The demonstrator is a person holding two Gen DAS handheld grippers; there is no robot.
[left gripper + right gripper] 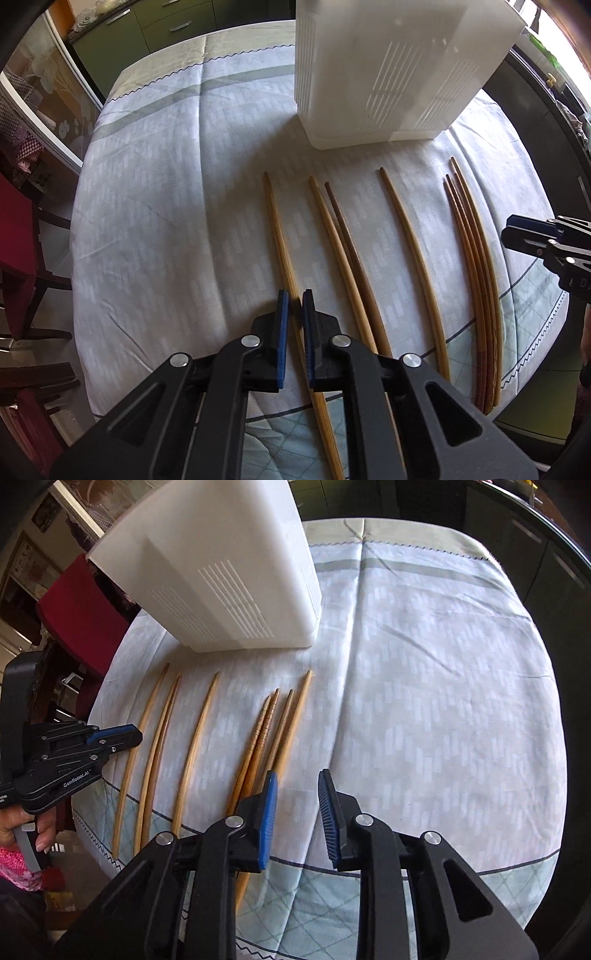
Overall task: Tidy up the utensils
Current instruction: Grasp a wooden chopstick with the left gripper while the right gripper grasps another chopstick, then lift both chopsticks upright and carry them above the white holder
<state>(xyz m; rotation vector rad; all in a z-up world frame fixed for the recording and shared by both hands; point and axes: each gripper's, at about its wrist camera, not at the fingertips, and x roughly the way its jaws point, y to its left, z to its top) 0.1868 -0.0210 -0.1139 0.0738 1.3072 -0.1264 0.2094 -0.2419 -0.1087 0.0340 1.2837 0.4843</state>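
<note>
Several wooden chopsticks lie side by side on the tablecloth (155,206), tips toward a white slotted utensil holder (391,70) standing at the back. My left gripper (295,301) straddles the leftmost chopstick (279,236), its jaws narrowly apart on either side of it, low over the cloth. A bundle of chopsticks (476,258) lies at the right. My right gripper (297,779) is open and empty, just right of that bundle (269,738). The holder (221,568) shows in the right wrist view, and the left gripper (129,734) too.
A red chair (18,243) stands left of the table. Green cabinets (147,29) stand behind. The table edge (332,871) runs under my grippers. Dark cabinets (535,554) are at the far right.
</note>
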